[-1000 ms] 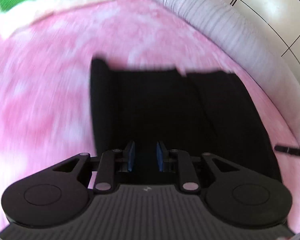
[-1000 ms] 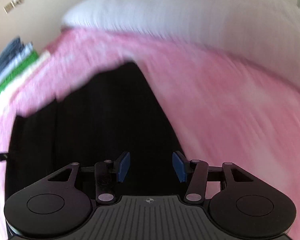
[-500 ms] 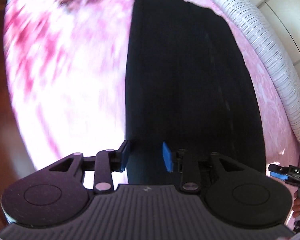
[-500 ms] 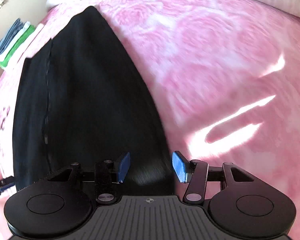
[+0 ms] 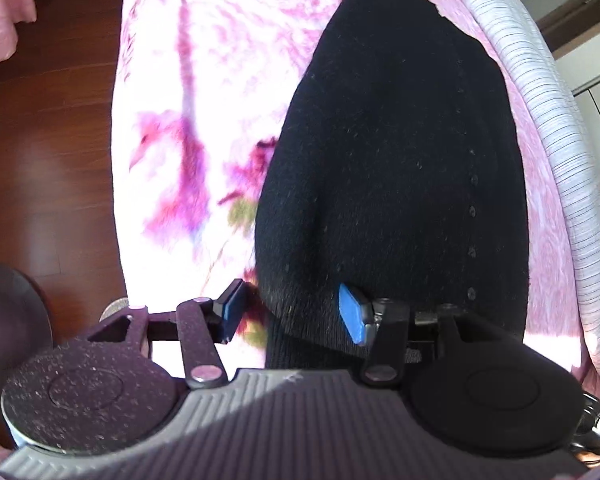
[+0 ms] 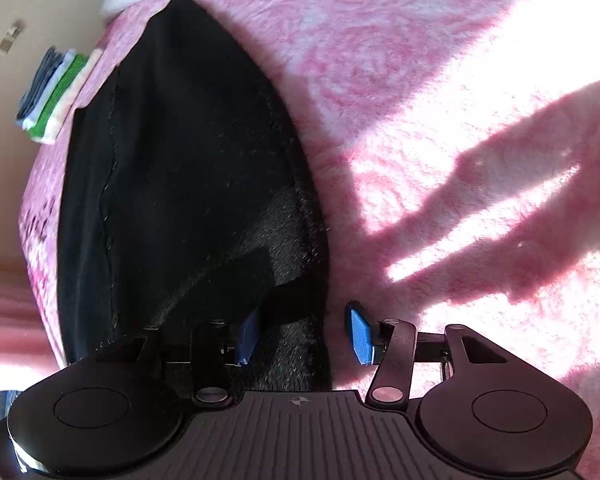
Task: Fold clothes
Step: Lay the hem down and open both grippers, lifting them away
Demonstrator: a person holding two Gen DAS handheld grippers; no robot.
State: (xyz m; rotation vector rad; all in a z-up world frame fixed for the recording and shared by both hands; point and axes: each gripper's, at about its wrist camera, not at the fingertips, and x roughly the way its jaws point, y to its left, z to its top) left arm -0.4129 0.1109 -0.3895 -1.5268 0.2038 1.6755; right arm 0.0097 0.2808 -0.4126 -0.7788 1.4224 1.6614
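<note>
Here, a black garment laid flat and long on a pink blanket, stretching away from both cameras toward a striped white pillow. Left gripper angled down over the near left corner of the garment, jaws having just been opening and now standing well apart; blue pads astride the cloth's hem, left pad over the flowered part of the blanket, right pad over the black cloth, neither seen pressing on it. Right gripper angled down over the near right corner, jaws having just been closing somewhat yet with a clear gap left; left pad over the dark fabric, right pad over bare pink pile, the garment's right edge running between them. Possibly a fold of cloth raised just ahead of that left pad, though the dark fabric and shadow make this hard to judge. No grip seen on either side. A small stack of folded clothes, blue, white and green, far off beyond the garment's left end. Dark wooden floor beside the bed in the left view. Finger-like shadows across the sunlit blanket in the right view.
</note>
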